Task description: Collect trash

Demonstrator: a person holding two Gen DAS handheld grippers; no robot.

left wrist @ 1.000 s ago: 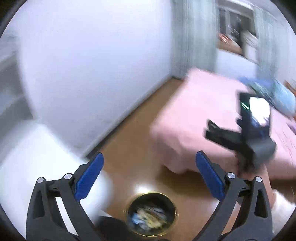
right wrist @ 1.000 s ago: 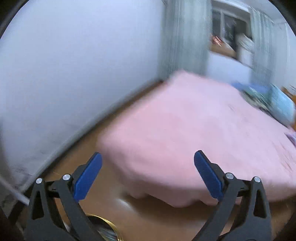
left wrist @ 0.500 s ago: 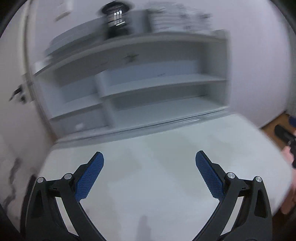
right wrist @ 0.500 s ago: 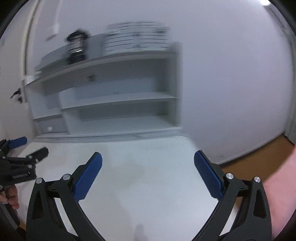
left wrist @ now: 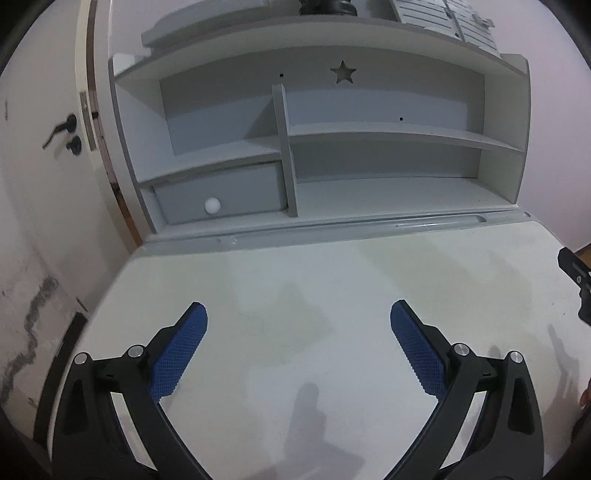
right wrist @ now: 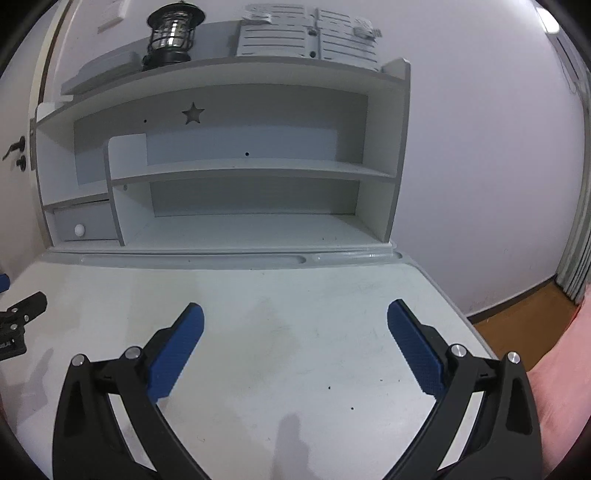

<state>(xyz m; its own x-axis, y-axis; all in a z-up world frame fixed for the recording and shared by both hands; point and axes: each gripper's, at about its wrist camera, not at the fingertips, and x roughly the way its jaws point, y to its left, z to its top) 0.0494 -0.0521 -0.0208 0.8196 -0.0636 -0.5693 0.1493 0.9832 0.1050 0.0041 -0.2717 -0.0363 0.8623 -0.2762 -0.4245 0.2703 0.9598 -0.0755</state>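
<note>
Both the left gripper (left wrist: 298, 325) and the right gripper (right wrist: 294, 323) hover over the white desk (left wrist: 332, 280) with jaws spread wide, gripping nothing. No trash shows on the desk. Beyond stands the shelf unit (right wrist: 236, 170), a lantern (right wrist: 171, 31) on top.

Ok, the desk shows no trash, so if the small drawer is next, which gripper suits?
Probably left: the left gripper is open and empty, with the drawer nearly straight ahead; from the right gripper it sits far to the left.
</note>
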